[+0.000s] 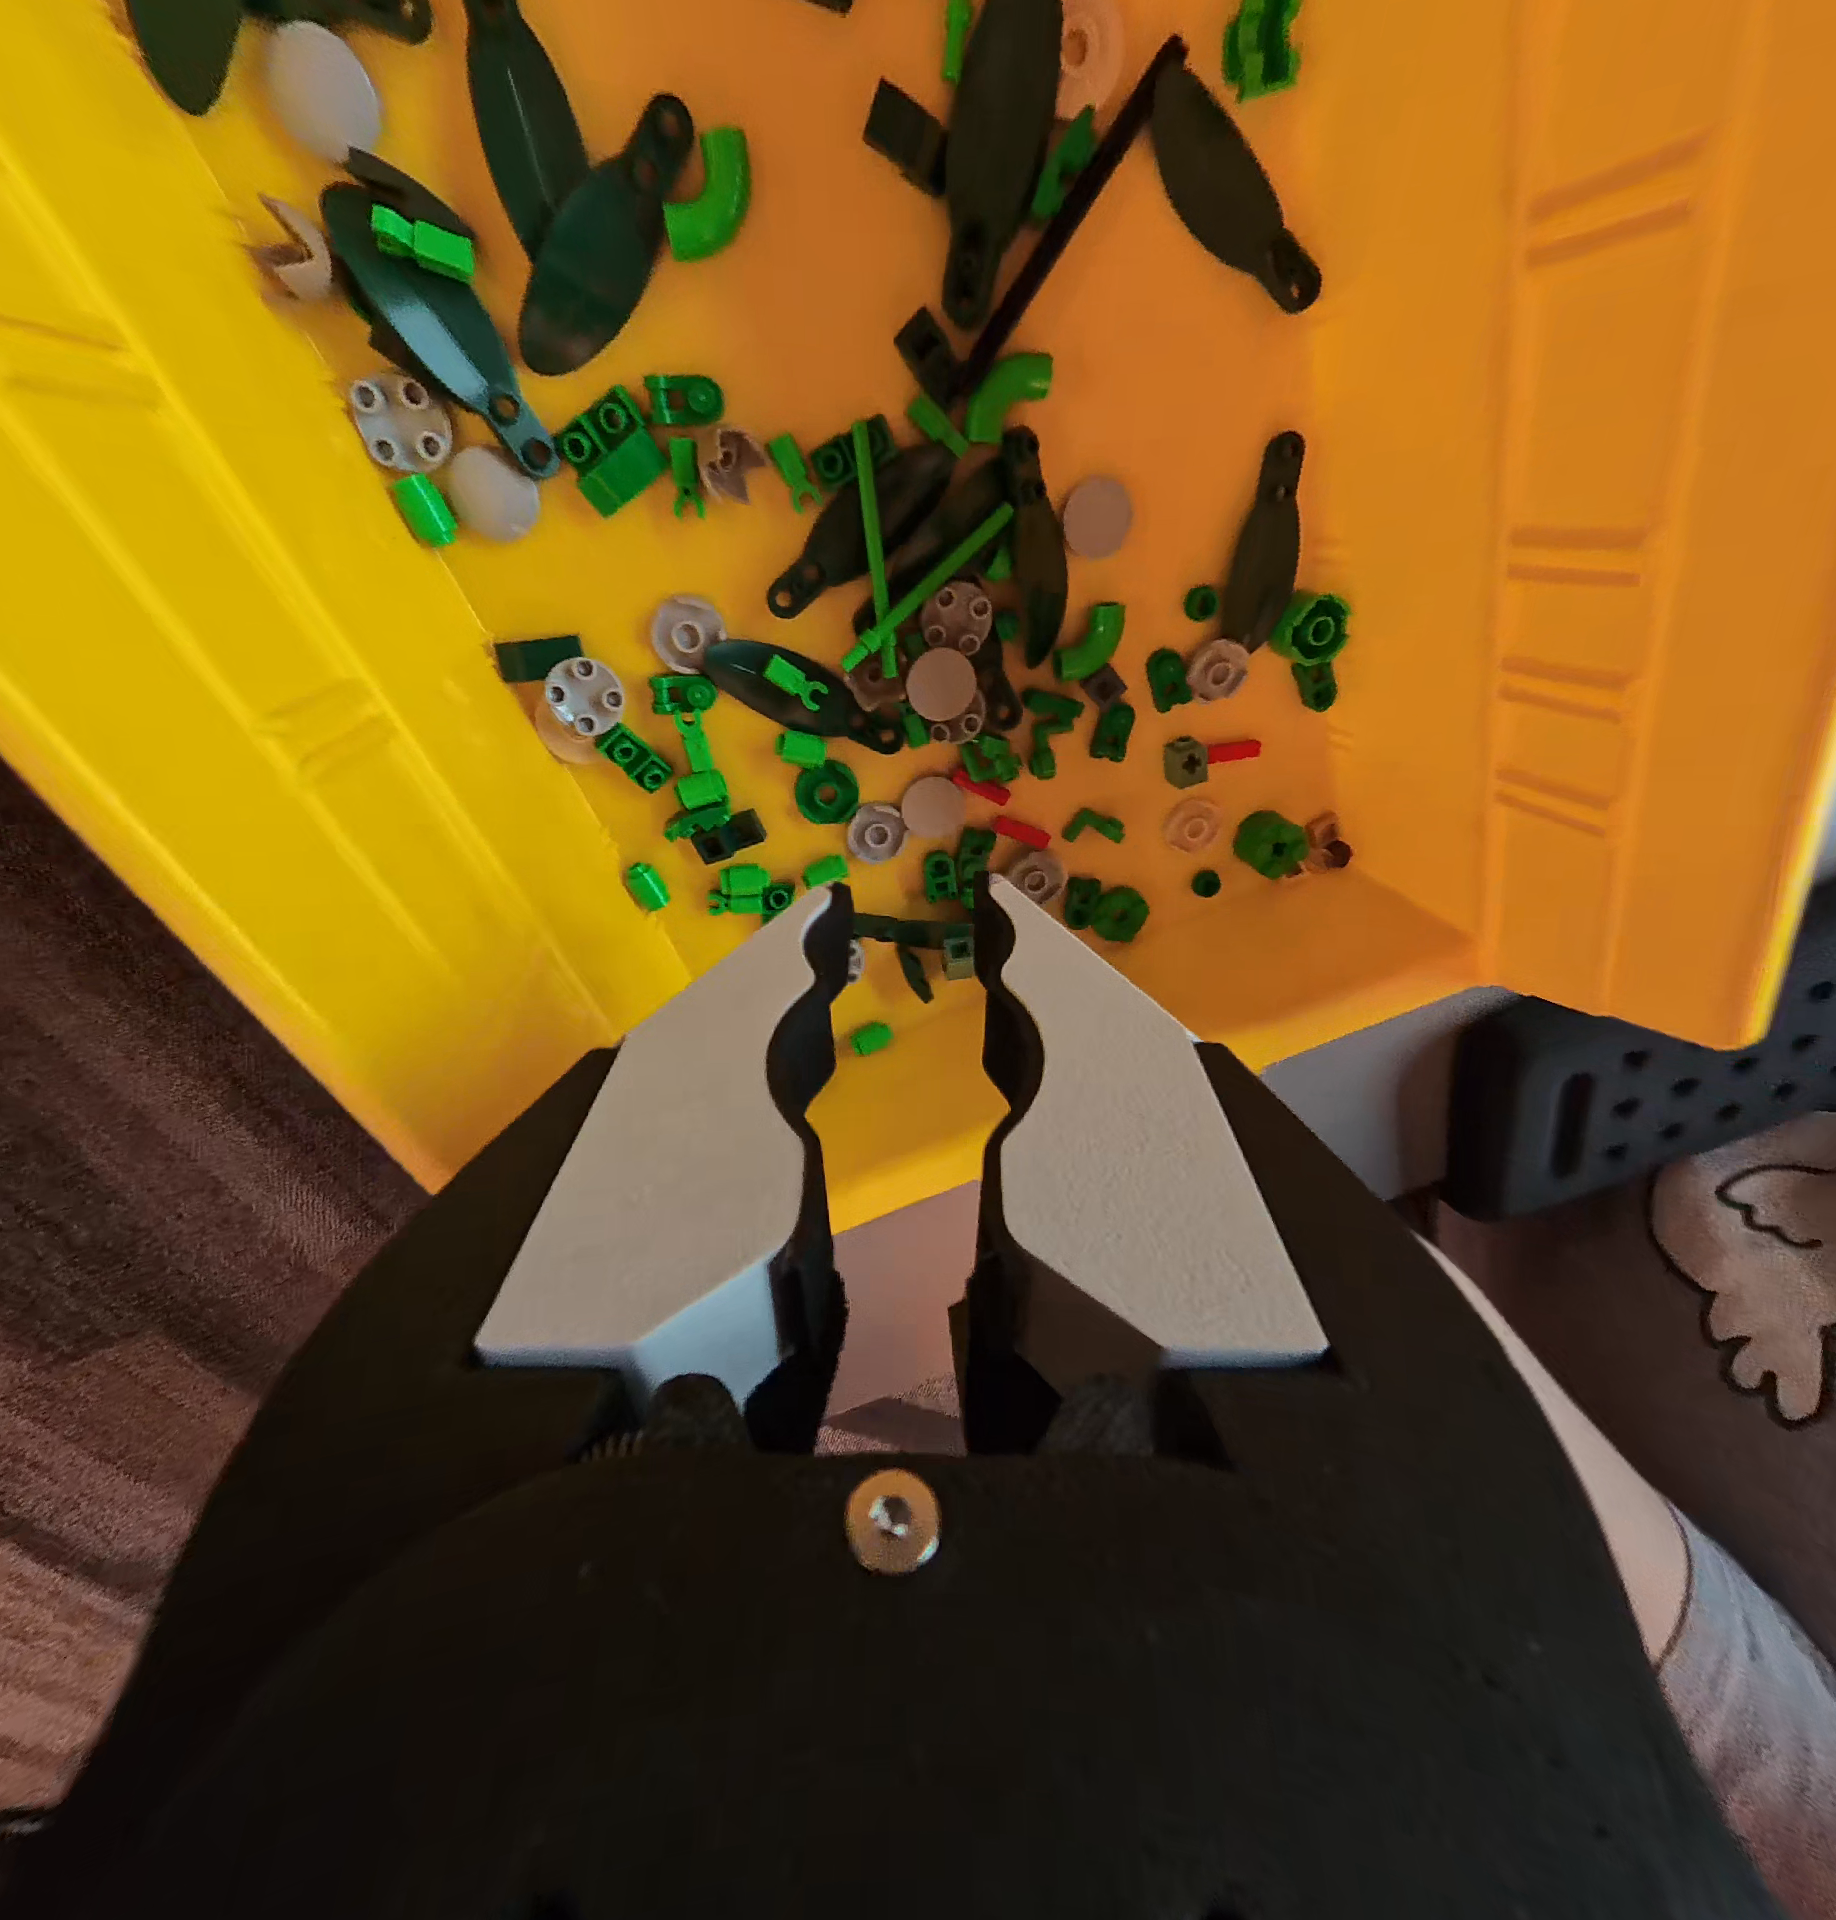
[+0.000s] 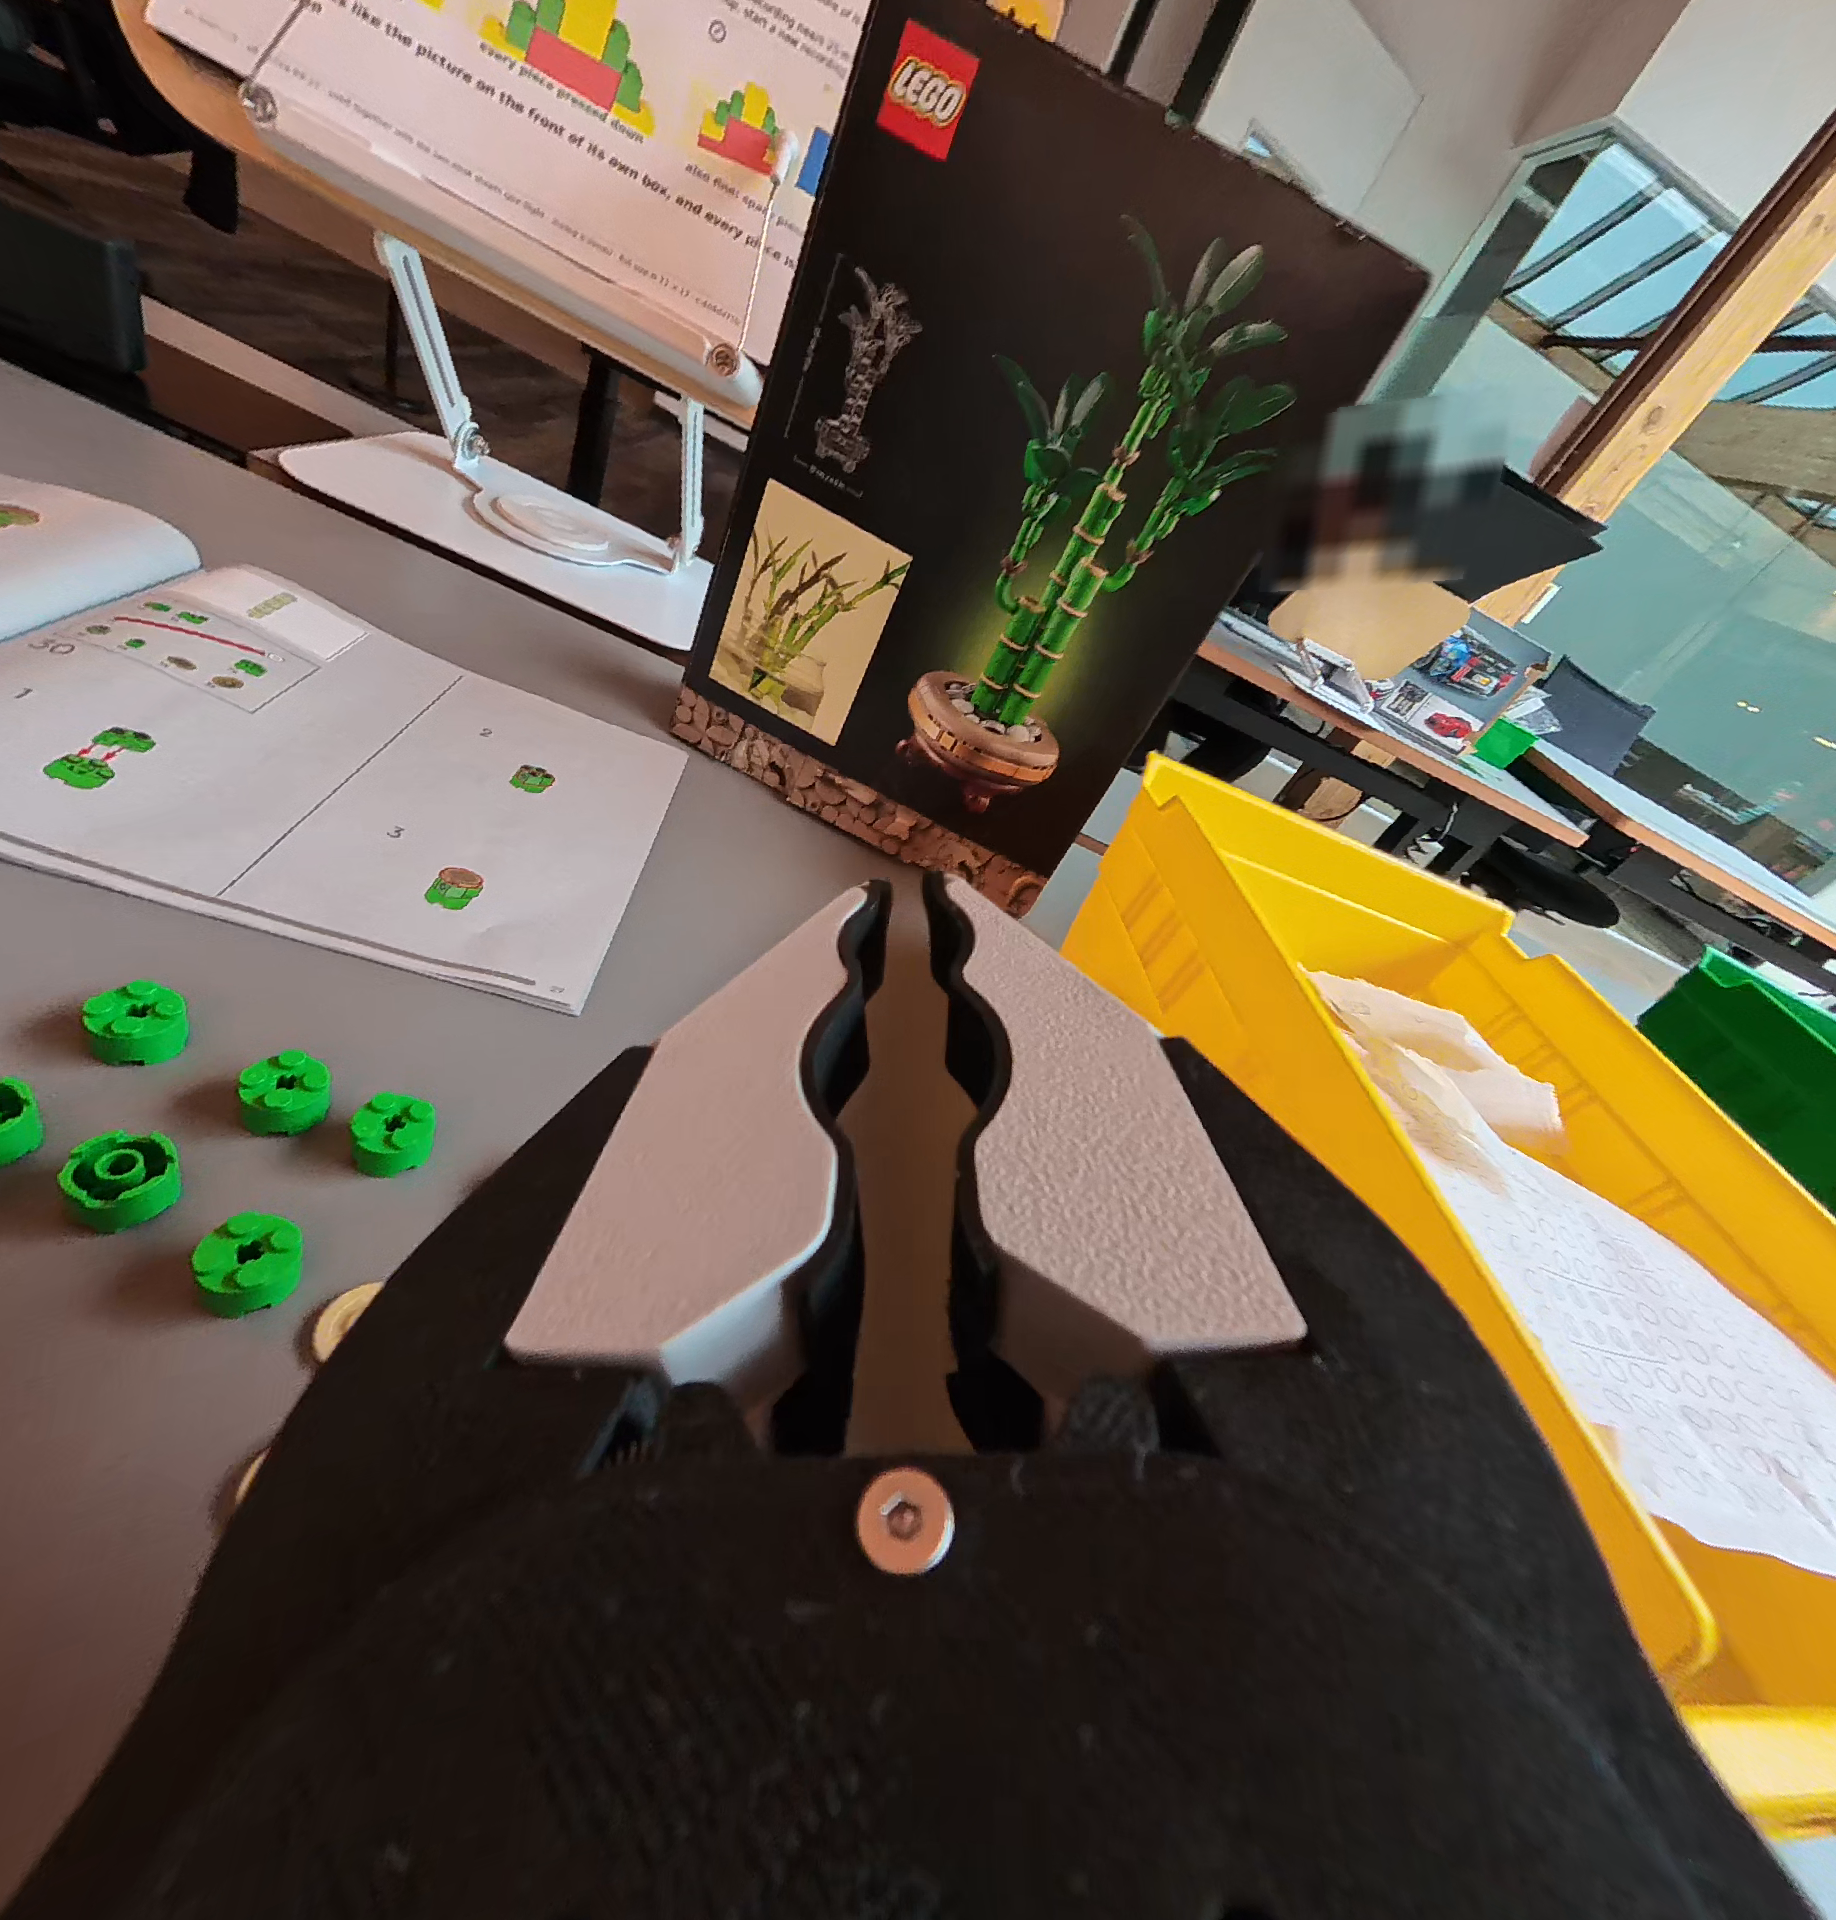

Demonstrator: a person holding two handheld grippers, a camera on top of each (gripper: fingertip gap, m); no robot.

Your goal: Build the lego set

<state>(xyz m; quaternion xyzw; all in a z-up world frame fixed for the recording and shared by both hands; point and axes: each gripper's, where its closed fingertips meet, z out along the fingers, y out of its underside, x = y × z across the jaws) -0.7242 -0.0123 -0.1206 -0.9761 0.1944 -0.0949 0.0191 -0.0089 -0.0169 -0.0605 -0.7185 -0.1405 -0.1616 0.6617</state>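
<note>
Grey table (image 2: 83, 1455) — glass walls (image 2: 1672, 582), timber beam (image 2: 1724, 281).

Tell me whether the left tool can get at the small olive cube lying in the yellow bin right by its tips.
Probably yes: the left tool is open above the yellow bin, and the olive cube lies uncovered between its tips.

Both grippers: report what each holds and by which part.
Nothing is held. The left gripper hangs open above the loose pieces in the yellow bin; the right gripper is slightly open, empty, above the table.

Loose lego pieces (image 1: 893, 675), green, dark-green leaves, grey discs, scattered in yellow bin (image 1: 1413, 416). Six round green bricks (image 2: 249, 1101) lie apart on worktop (image 2: 114, 1455), below open instruction booklet (image 2: 322, 790).
</note>
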